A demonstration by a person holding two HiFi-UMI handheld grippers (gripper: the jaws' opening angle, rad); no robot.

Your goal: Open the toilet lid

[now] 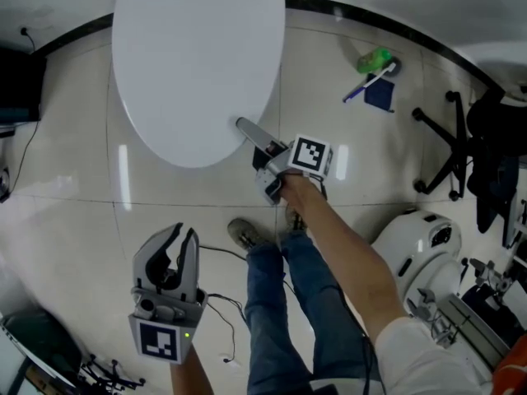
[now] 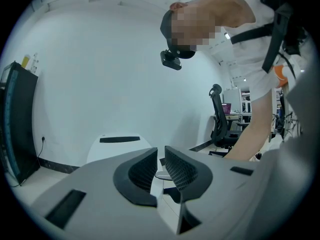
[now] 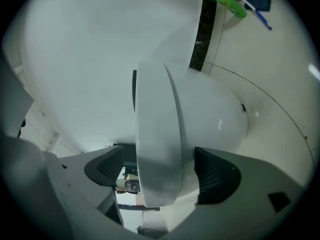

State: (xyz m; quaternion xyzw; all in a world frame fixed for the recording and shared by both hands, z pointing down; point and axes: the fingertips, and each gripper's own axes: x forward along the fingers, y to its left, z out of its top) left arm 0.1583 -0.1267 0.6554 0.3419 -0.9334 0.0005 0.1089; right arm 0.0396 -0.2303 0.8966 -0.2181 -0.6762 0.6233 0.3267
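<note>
The toilet lid (image 1: 198,64) lies down in the head view, its long axis running from the wall toward us, with the right tongs (image 1: 247,130) at its front rim and the left tongs (image 1: 179,239) well short of it, so the right side is nearer. In the left gripper view we find those tongs open only a slit and empty, the lid straight ahead. In the right gripper view the jaws stand wide with the lid's front rim between them, neither pad pressing.

Head view: toilet lid (image 1: 198,64) was cropped at the top edge, and it covered the bowl (image 3: 215,114) plus one jaw of right gripper (image 1: 244,130).
</note>
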